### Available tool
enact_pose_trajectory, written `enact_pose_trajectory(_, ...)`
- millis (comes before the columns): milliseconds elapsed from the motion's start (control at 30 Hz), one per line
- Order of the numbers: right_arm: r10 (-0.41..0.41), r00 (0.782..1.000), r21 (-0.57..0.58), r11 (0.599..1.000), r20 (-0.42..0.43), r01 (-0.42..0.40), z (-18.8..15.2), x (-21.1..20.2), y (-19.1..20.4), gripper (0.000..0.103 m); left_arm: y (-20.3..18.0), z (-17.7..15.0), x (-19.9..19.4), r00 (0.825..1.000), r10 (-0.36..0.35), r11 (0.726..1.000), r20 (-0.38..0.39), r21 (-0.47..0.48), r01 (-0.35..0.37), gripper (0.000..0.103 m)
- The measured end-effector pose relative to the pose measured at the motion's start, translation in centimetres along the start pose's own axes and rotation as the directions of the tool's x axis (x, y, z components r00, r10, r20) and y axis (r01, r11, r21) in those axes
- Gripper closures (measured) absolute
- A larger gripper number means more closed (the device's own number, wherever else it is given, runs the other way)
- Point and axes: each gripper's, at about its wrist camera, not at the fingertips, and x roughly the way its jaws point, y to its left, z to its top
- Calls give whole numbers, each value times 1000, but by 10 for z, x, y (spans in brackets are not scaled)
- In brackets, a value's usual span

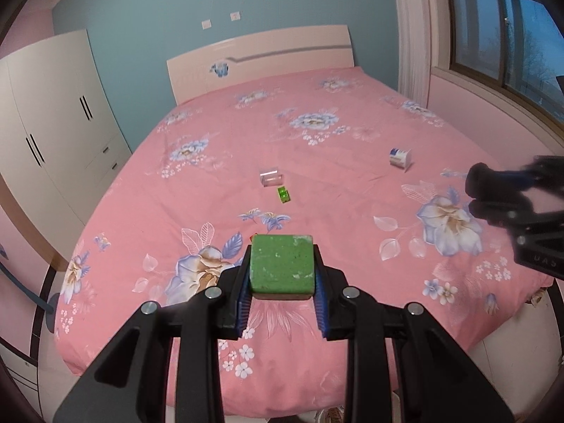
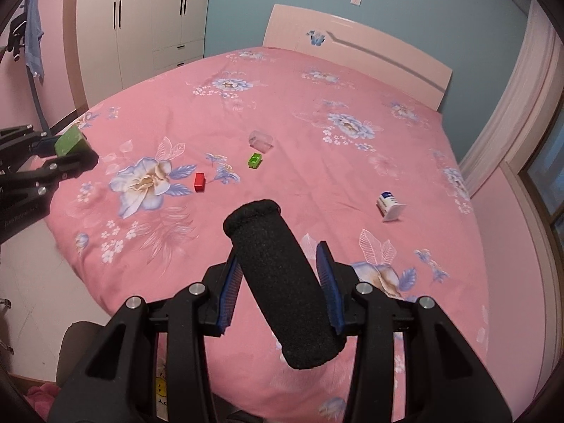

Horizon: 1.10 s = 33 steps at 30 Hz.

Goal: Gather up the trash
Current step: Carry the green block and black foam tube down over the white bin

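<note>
Green sponge block (image 1: 282, 264) is pinched by the left gripper (image 1: 282, 282) above the bed (image 1: 317, 134) — black foam roller (image 2: 282, 282) by the right gripper (image 2: 278, 275); carry step, bin unseen.

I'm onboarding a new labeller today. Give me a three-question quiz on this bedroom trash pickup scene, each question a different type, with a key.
1. True or false: the left gripper is empty.
2. Multiple choice: what does the right gripper hold? A) a white carton B) a black foam roller C) a red block
3. Fill in: beside the clear plastic box on the bed lies a small ____ box.

Key
1. False; it grips a green sponge block.
2. B, the black foam roller.
3. Green.
</note>
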Motion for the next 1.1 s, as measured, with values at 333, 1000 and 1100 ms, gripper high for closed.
enact_pose_trajectory(333,10,999,-12,1000,42,-9,-34,-69,24,60,-14,-29,-54,1000,-3,999,28,54,2,71)
enact_pose_trajectory(1000,94,996,-55,994,0,-94,-92,-69,76,60,-38,-100,-59,997,-48,992,-58,116,54,71)
enact_pose_trajectory(1100,104,994,-50,993,-19,-105,-103,-62,81,60,-42,-111,-51,995,-55,991,-81,121,64,71)
